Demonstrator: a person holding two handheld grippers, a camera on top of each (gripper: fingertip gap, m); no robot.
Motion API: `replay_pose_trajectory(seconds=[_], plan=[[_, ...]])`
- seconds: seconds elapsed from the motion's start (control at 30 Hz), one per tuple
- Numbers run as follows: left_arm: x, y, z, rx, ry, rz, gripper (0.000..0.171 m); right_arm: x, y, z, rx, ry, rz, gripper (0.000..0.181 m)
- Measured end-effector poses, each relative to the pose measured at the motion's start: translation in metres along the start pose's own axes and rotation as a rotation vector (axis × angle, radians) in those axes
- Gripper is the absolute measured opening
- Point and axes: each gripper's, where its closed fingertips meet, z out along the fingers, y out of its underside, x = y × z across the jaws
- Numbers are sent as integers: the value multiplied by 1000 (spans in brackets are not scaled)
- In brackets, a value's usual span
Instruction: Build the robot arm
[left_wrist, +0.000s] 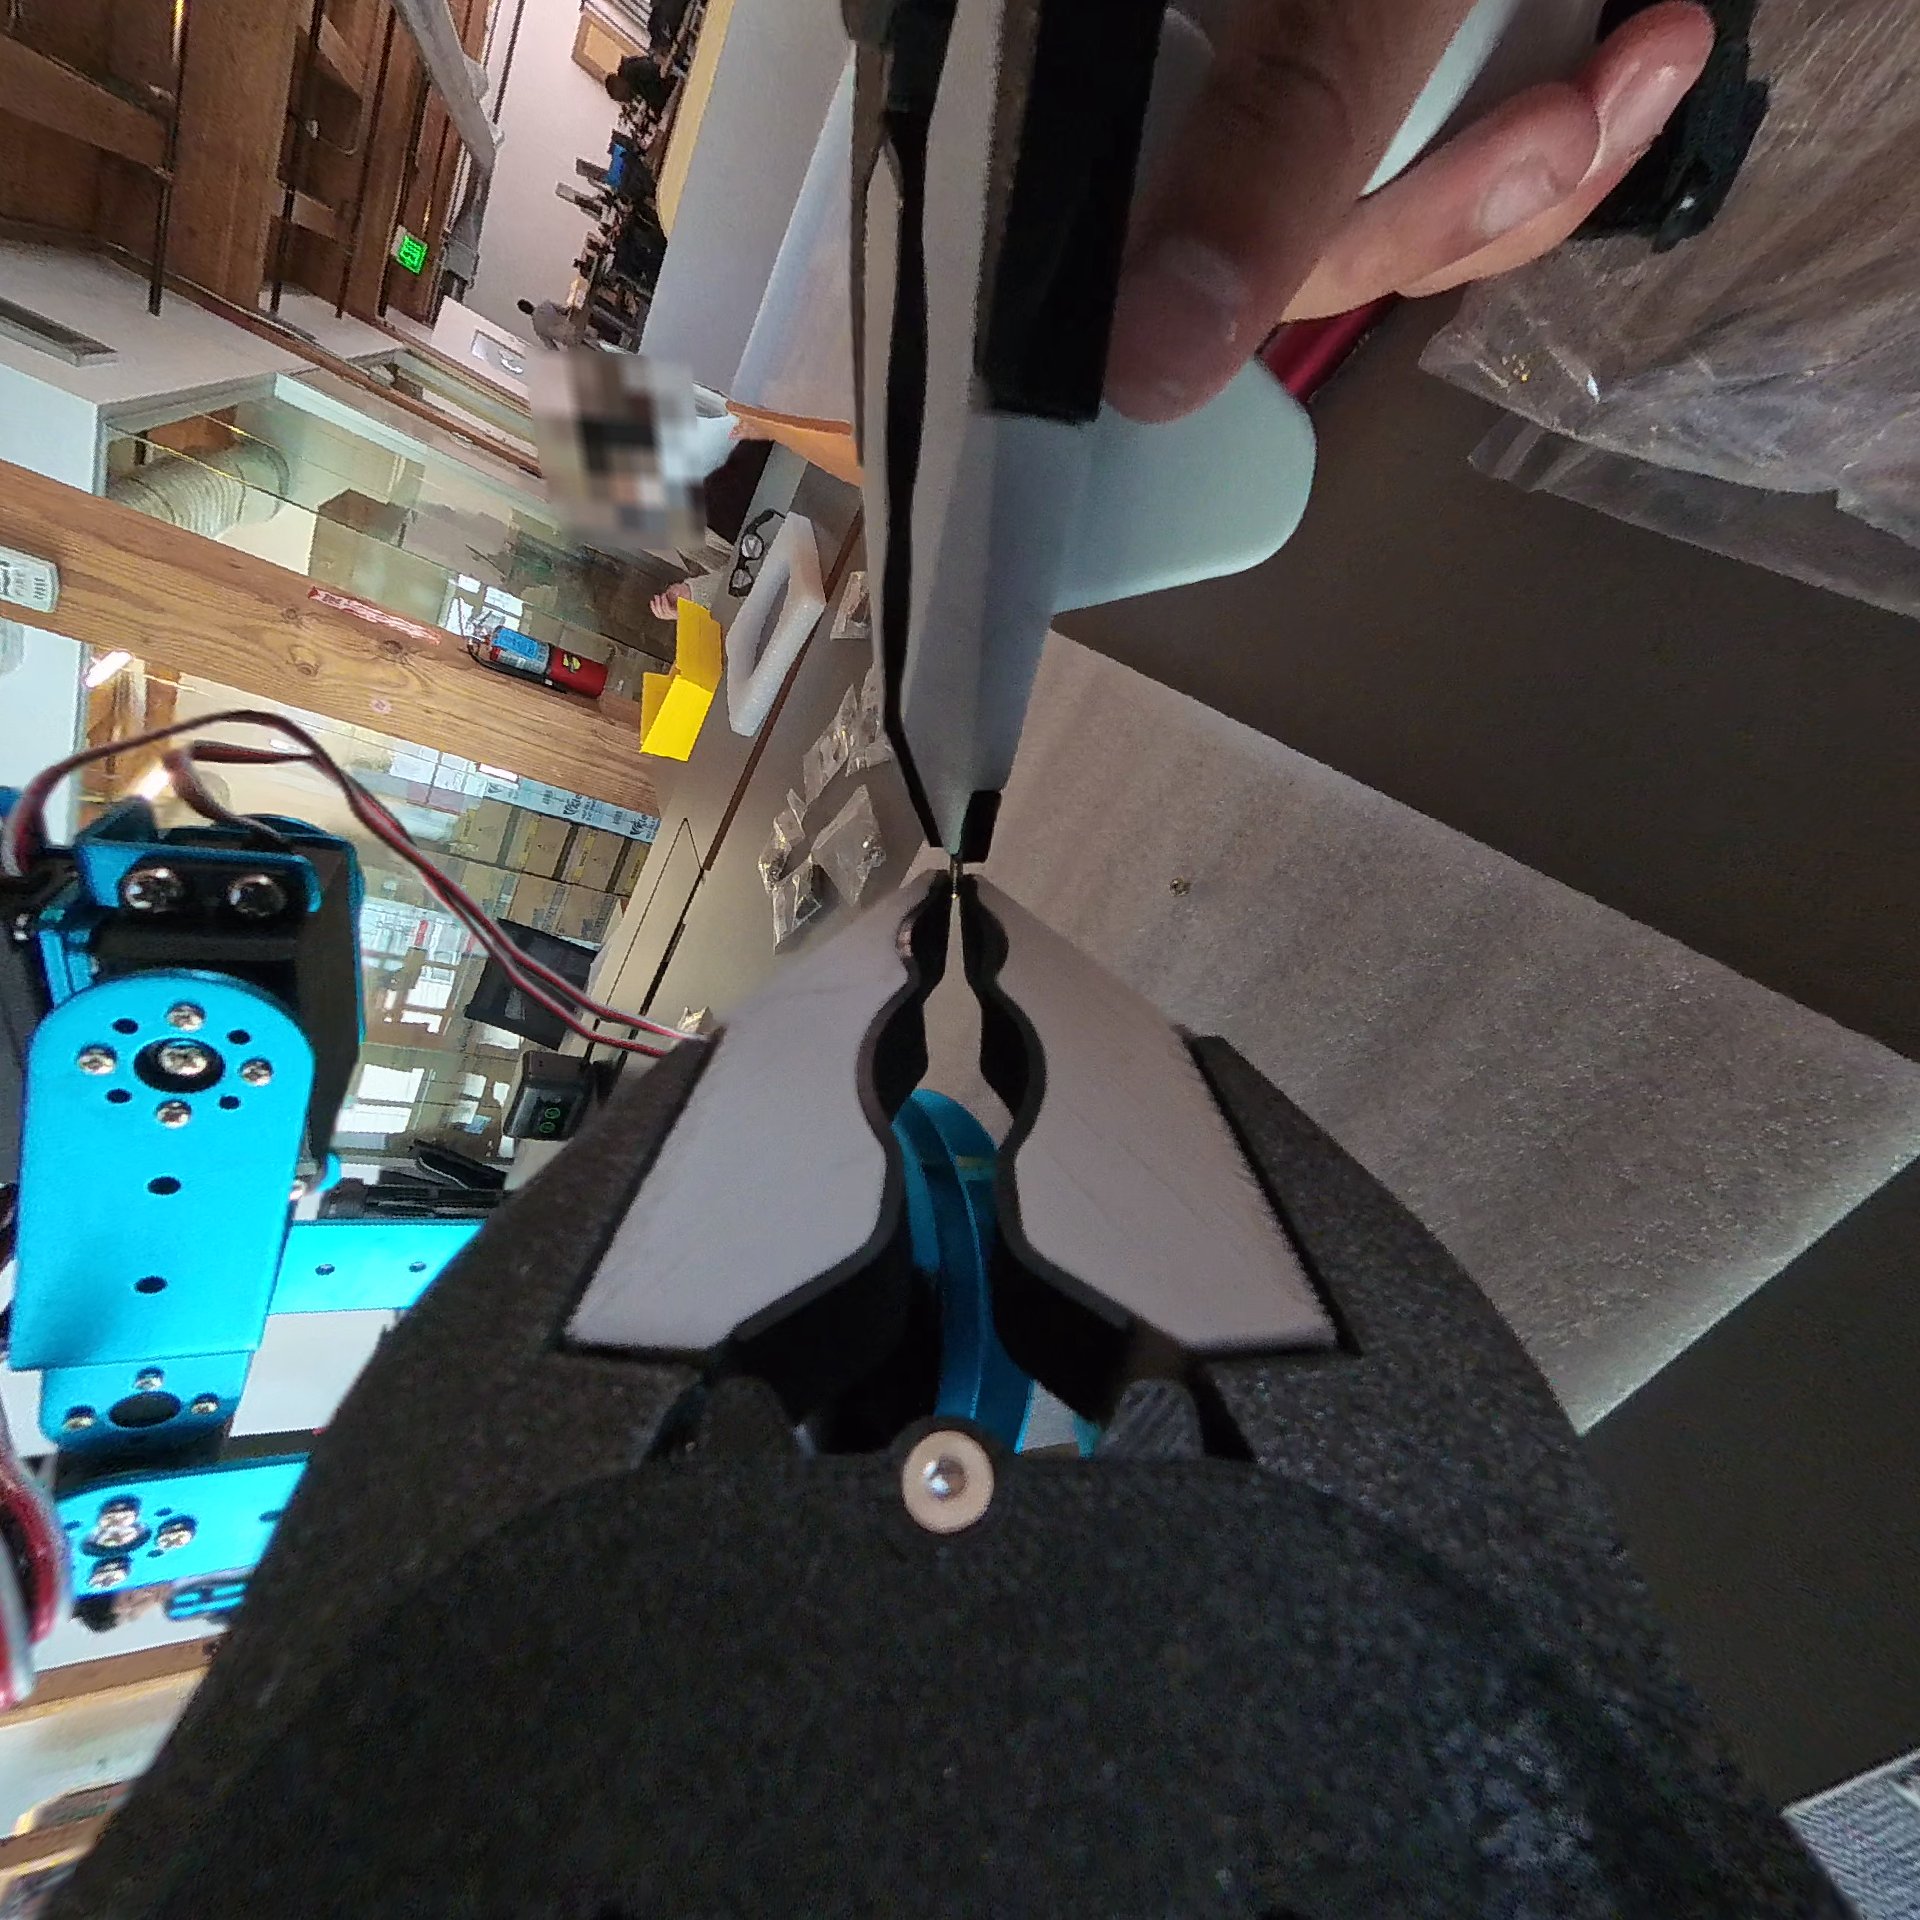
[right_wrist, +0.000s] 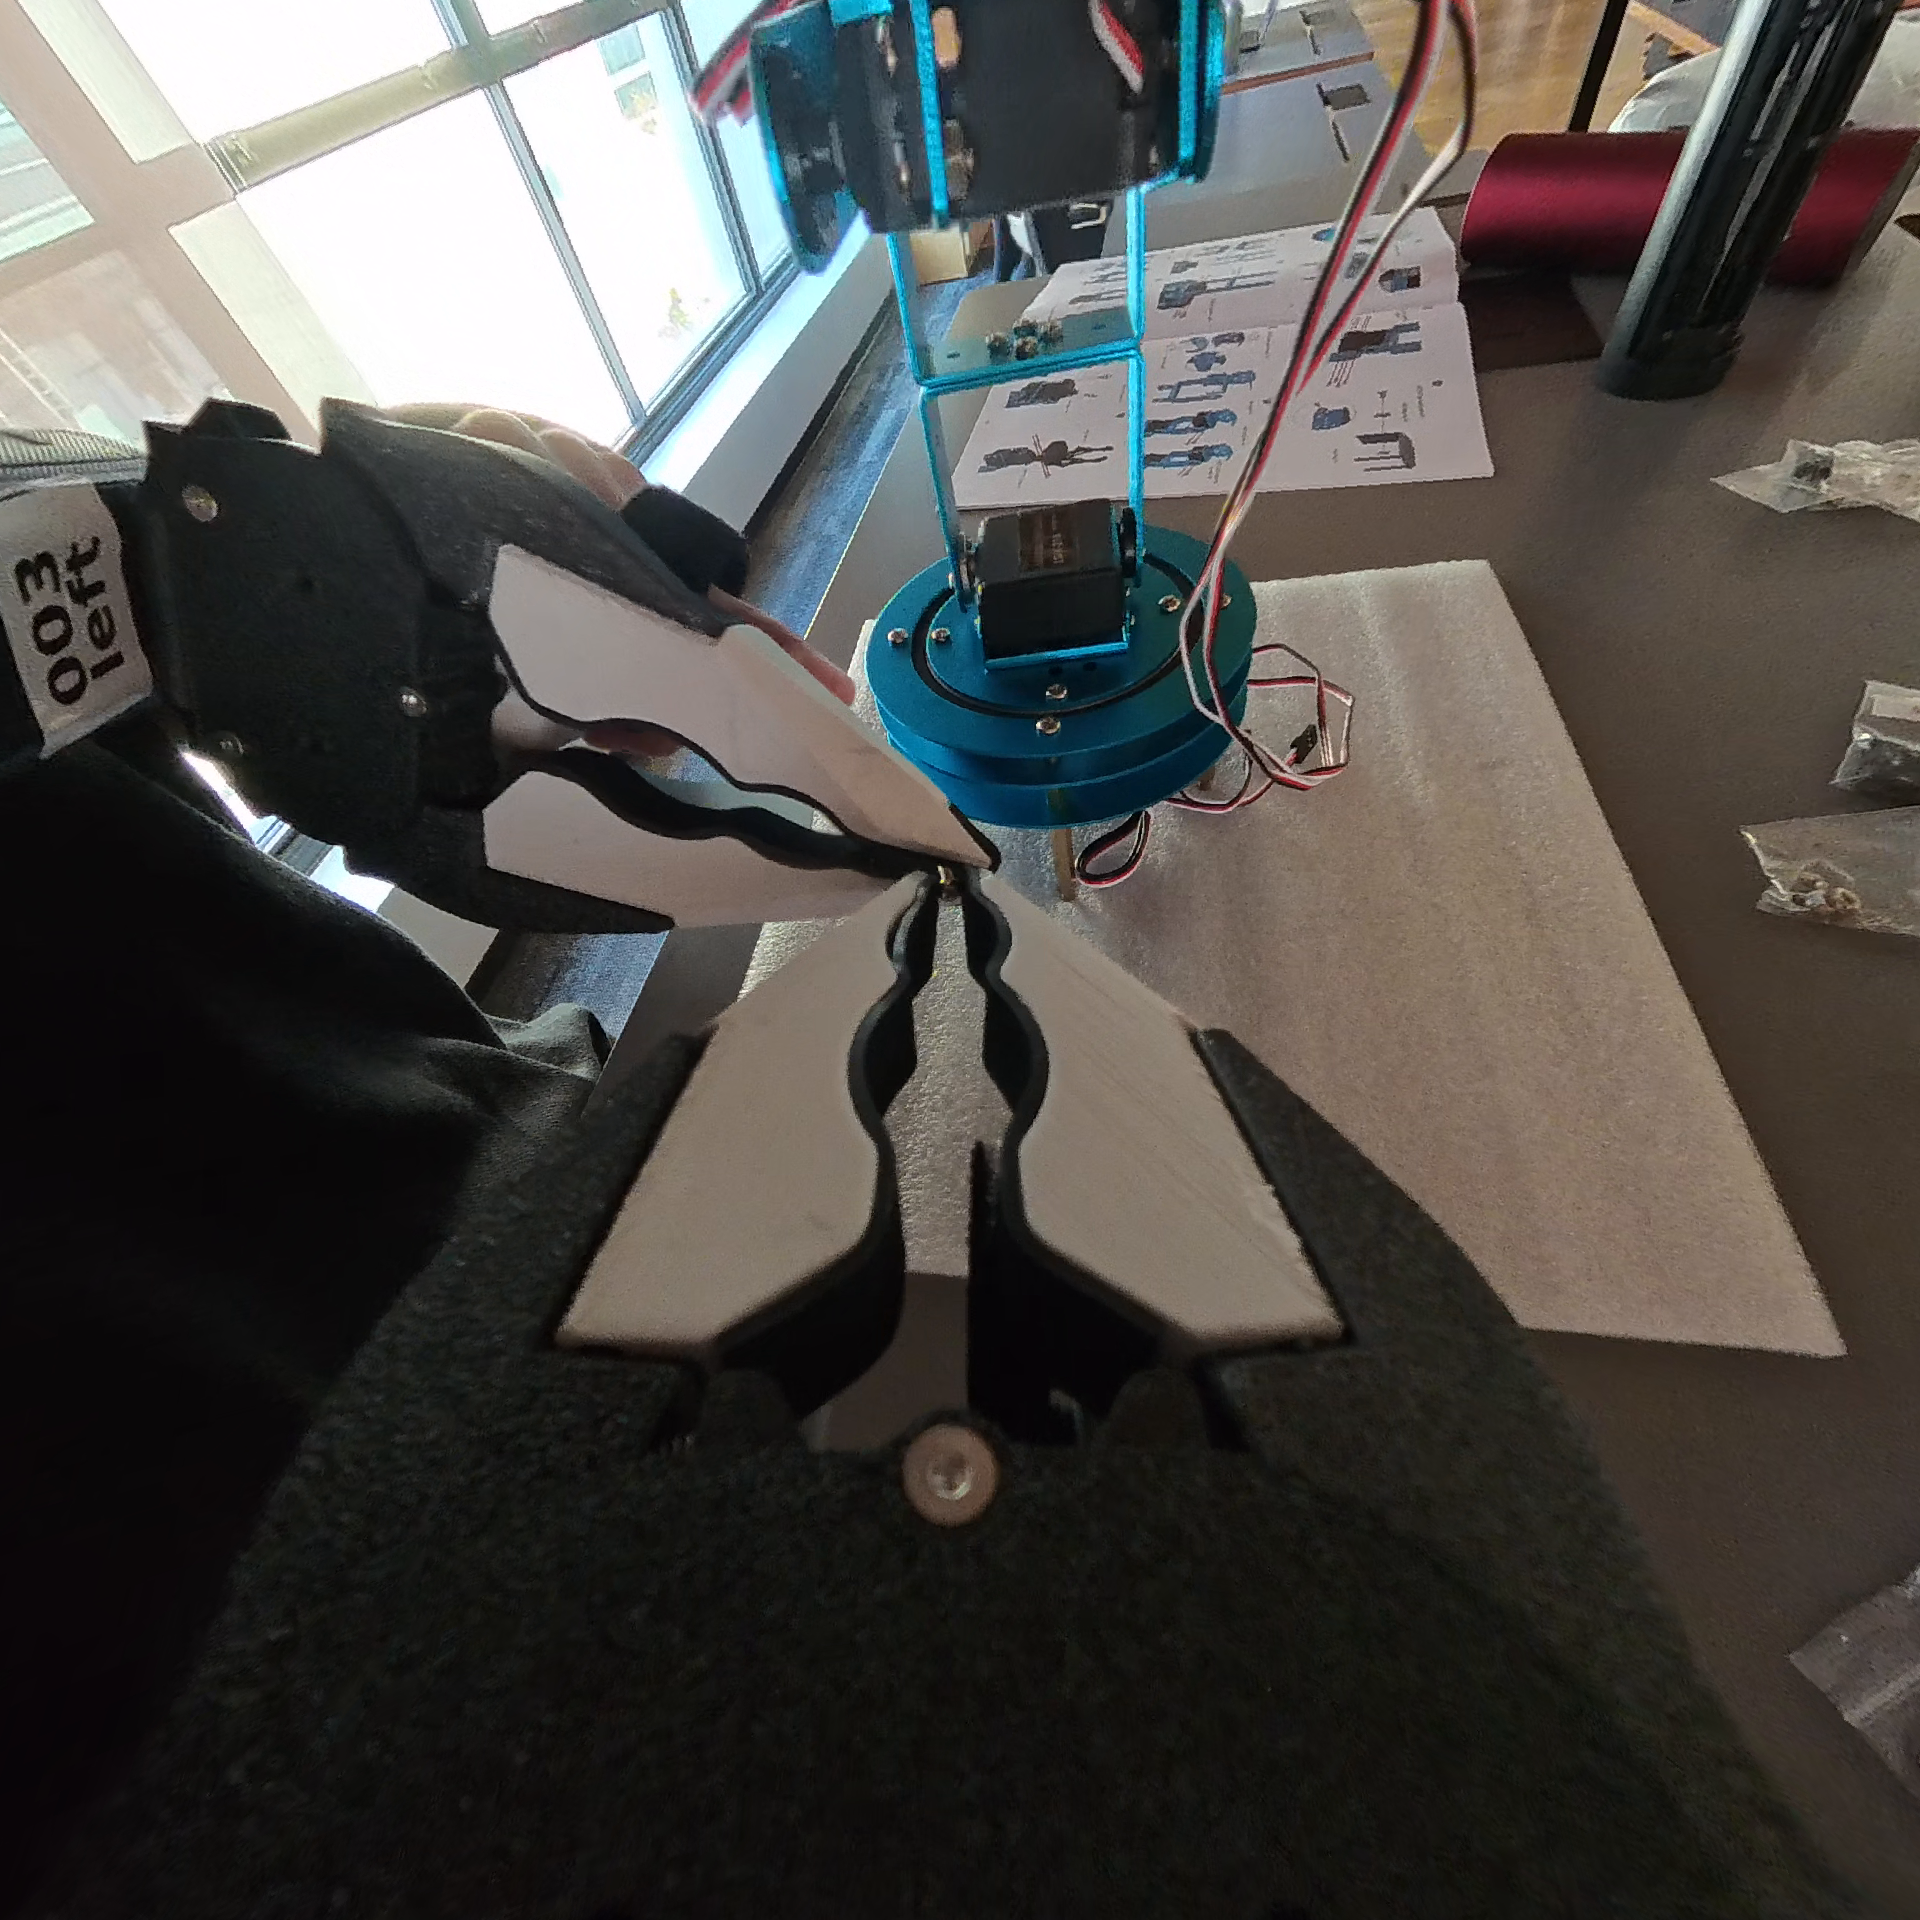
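My left gripper (left_wrist: 951, 891) and my right gripper (right_wrist: 940, 883) meet tip to tip above a white foam sheet (right_wrist: 1403, 935). Both are shut. A tiny brass part (right_wrist: 943, 878) sits pinched where the tips meet; it also shows in the left wrist view (left_wrist: 954, 864). I cannot tell which gripper bears it. In the left wrist view the right gripper (left_wrist: 961, 831) comes down from the top, with a hand (left_wrist: 1351, 187) on it. In the right wrist view the left gripper (right_wrist: 966, 857) comes in from the left. A blue metal robot arm kit (right_wrist: 1060, 675) with servos and loose wires stands just behind the tips.
An open instruction booklet (right_wrist: 1247, 384) lies behind the blue arm. Small plastic bags of hardware (right_wrist: 1849, 862) lie to the right on the brown table (right_wrist: 1662, 644). A dark red cylinder (right_wrist: 1621, 197) and a black cylinder (right_wrist: 1745, 208) stand at the back right. Windows are at the left. The tips of both grippers are at nearly the same place.
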Motion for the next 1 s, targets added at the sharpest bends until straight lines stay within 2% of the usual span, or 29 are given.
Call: replay_pose_trajectory(seconds=[0.1, 0.17, 0.3, 0.43, 0.57, 0.67, 0.77, 0.8, 0.9, 1.0], plan=[[-1, -1, -1, 2, -1, -32, 1, -1, -3, -1, 13, -7, 5, 3], [-2, 1, -1, -7, -12, -44, 14, -1, -5, -3, 23, -8, 2, 4], [-9, 9, -7, -29, -32, -84, 24, -2, -15, -11, 50, 5, -8, 3], [-30, 7, -34, 6, -75, -212, 26, 1, -59, -36, 126, 62, -67, 3], [-71, -15, -82, 153, -92, -446, 24, 7, -126, -64, 234, 134, -157, 3], [-124, -23, -113, 263, -127, -631, 25, 4, -163, -62, 277, 144, -236, 3], [-172, -15, -127, 330, -162, -785, 29, 0, -176, -42, 268, 101, -259, 2], [-180, -11, -124, 333, -133, -836, 41, -2, -180, -38, 278, 82, -255, 2], [-190, -2, -112, 337, -20, -941, 67, -2, -181, -26, 240, 65, -256, 3], [-197, 0, -105, 342, -14, -902, 67, -2, -183, -22, 220, 60, -269, 2]])
